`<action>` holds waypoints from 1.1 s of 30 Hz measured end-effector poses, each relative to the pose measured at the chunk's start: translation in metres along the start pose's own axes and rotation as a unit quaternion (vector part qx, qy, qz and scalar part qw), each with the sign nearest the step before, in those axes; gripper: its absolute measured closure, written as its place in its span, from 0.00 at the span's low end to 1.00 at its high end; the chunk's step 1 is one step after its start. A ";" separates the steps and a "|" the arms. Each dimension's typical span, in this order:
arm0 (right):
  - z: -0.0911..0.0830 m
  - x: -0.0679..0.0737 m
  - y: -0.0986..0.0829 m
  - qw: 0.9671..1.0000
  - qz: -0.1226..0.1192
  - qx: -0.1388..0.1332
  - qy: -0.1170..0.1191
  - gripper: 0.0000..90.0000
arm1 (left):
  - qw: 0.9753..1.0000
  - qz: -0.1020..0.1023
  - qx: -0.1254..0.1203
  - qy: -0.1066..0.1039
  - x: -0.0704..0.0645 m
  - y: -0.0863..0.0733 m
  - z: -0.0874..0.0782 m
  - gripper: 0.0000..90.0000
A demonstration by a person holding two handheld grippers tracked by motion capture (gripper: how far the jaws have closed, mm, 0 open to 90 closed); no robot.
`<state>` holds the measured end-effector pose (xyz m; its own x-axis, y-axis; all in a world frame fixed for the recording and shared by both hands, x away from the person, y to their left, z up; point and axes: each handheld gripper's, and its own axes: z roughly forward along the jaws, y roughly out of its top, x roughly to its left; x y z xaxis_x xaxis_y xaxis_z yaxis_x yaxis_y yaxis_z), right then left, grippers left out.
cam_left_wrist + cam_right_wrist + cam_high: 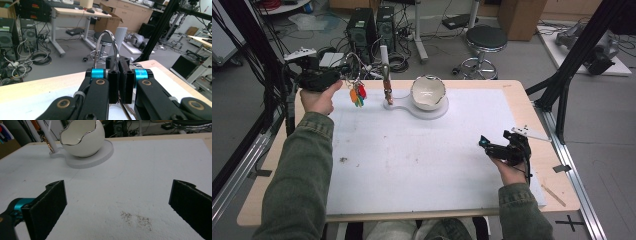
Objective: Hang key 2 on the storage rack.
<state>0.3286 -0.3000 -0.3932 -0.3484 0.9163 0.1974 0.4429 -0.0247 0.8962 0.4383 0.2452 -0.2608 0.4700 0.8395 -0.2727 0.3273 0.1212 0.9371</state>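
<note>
Left gripper (119,82) clamped on one key ring (107,42), several coloured tags (357,95) below.

You are looking down from above; your right gripper view is facing the bowl (82,141) closely, probably the one (428,93) overhead.

Grippers: two, the left gripper (343,74) and the right gripper (484,143).
Key rings: one metal ring (108,47), clamped between the left fingers (113,85).
Coloured tags: one bunch (357,95), hanging just below the left fingers; the tags in it could not be counted.
Egg-shaped bowls: one (83,138), well ahead of the right fingers (51,200).
White stands: one (432,111), under the bowl.
Upright pegs: one (386,80), beside the bowl.
Tables: one (532,107).
</note>
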 end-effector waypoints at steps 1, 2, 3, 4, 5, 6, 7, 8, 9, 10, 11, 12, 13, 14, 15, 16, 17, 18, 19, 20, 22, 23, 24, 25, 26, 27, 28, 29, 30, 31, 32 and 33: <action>0.000 -0.001 -0.001 1.000 0.002 0.000 -0.001 0.01 | 1.000 0.003 0.003 0.002 0.001 0.001 0.002 0.97; -0.001 -0.001 -0.001 1.000 0.005 0.000 -0.006 0.01 | 1.000 0.002 0.004 0.001 0.001 0.001 0.005 0.97; -0.002 -0.002 -0.002 1.000 0.007 -0.001 -0.008 0.01 | 1.000 0.002 0.006 0.000 0.003 0.002 0.007 0.97; -0.002 -0.003 -0.002 1.000 0.006 -0.002 -0.010 0.01 | 1.000 0.002 0.007 -0.001 0.004 0.002 0.010 0.97; -0.003 -0.003 -0.003 1.000 0.005 -0.001 -0.014 0.01 | 1.000 0.003 0.008 -0.001 0.005 0.003 0.013 0.97; -0.004 -0.003 -0.003 1.000 0.004 -0.001 -0.019 0.01 | 1.000 0.004 0.011 -0.001 0.006 0.003 0.015 0.97; -0.005 -0.004 -0.004 1.000 0.003 -0.003 -0.019 0.01 | 1.000 0.004 0.010 0.001 0.007 0.003 0.018 0.97; -0.006 -0.005 -0.005 1.000 0.002 -0.005 -0.019 0.01 | 1.000 0.002 0.010 0.002 0.008 0.002 0.020 0.97; -0.008 -0.006 -0.006 1.000 0.004 -0.004 -0.020 0.01 | 1.000 -0.002 0.011 0.004 0.009 0.002 0.023 0.97; -0.009 -0.007 -0.007 1.000 0.006 -0.004 -0.022 0.01 | 1.000 -0.001 0.011 0.007 0.010 0.001 0.025 0.97; -0.010 -0.009 -0.008 1.000 0.009 -0.005 -0.024 0.01 | 1.000 -0.004 0.012 0.008 0.011 0.000 0.027 0.97; -0.011 -0.010 -0.009 1.000 0.012 -0.005 -0.026 0.01 | 1.000 -0.005 0.012 0.008 0.012 -0.001 0.029 0.97; -0.012 -0.011 -0.010 1.000 0.012 -0.006 -0.027 0.01 | 1.000 -0.004 0.014 0.009 0.013 -0.002 0.031 0.97; -0.013 -0.013 -0.010 0.999 0.016 -0.006 -0.029 0.01 | 1.000 -0.001 0.016 0.012 0.014 -0.003 0.033 0.97; -0.014 -0.014 -0.010 0.999 0.015 -0.008 -0.029 0.01 | 1.000 0.000 0.018 0.013 0.014 -0.004 0.035 0.97; -0.014 -0.015 -0.010 0.999 0.016 -0.009 -0.031 0.01 | 1.000 0.001 0.020 0.014 0.015 -0.005 0.037 0.97; -0.014 -0.015 -0.011 0.999 0.017 -0.009 -0.032 0.01 | 1.000 0.001 0.022 0.016 0.017 -0.006 0.039 0.97; -0.014 -0.016 -0.011 0.999 0.017 -0.008 -0.033 0.01 | 1.000 -0.001 0.023 0.017 0.017 -0.006 0.040 0.97; -0.014 -0.016 -0.011 0.999 0.018 -0.007 -0.035 0.01 | 0.999 0.001 0.027 0.018 0.018 -0.008 0.042 0.96; -0.014 -0.016 -0.012 0.999 0.021 -0.005 -0.037 0.01 | 0.999 0.002 0.032 0.019 0.019 -0.009 0.044 0.96; -0.014 -0.017 -0.013 0.999 0.026 -0.004 -0.038 0.01 | 0.999 0.004 0.035 0.018 0.019 -0.011 0.047 0.97; -0.014 -0.018 -0.014 0.999 0.027 -0.004 -0.039 0.01 | 0.999 0.000 0.033 0.015 0.019 -0.011 0.048 0.97; -0.014 -0.018 -0.014 0.999 0.027 -0.003 -0.039 0.01 | 0.999 -0.001 0.034 0.013 0.019 -0.011 0.049 0.97; -0.013 -0.018 -0.015 0.999 0.027 -0.003 -0.039 0.01 | 0.999 -0.008 0.031 0.011 0.018 -0.012 0.051 0.97; -0.013 -0.018 -0.015 0.999 0.028 -0.003 -0.039 0.01 | 0.999 -0.013 0.029 0.011 0.018 -0.013 0.053 0.97; -0.013 -0.018 -0.015 0.999 0.028 -0.003 -0.039 0.01 | 0.999 -0.017 0.028 0.009 0.018 -0.013 0.054 0.97; -0.013 -0.018 -0.015 0.999 0.028 -0.004 -0.038 0.01 | 0.999 -0.019 0.028 0.010 0.017 -0.014 0.056 0.97; -0.013 -0.018 -0.015 0.999 0.028 -0.006 -0.037 0.01 | 0.999 -0.018 0.029 0.010 0.017 -0.015 0.058 0.97; -0.014 -0.018 -0.014 0.999 0.030 -0.006 -0.037 0.01 | 0.999 -0.019 0.029 0.011 0.016 -0.016 0.059 0.97; -0.014 -0.018 -0.014 0.999 0.031 -0.006 -0.038 0.01 | 0.999 -0.019 0.029 0.011 0.015 -0.016 0.061 0.97; -0.014 -0.018 -0.014 0.999 0.030 -0.006 -0.038 0.01 | 0.999 -0.017 0.028 0.012 0.014 -0.017 0.063 0.97; -0.014 -0.018 -0.014 0.999 0.030 -0.006 -0.038 0.01 | 0.999 -0.015 0.027 0.014 0.013 -0.018 0.064 0.97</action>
<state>0.3173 -0.3218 -0.4044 -0.2577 0.9408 0.2201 0.4505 -0.0845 0.8888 0.4909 0.2197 -0.2947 0.4367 0.8504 -0.2933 0.3854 0.1178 0.9152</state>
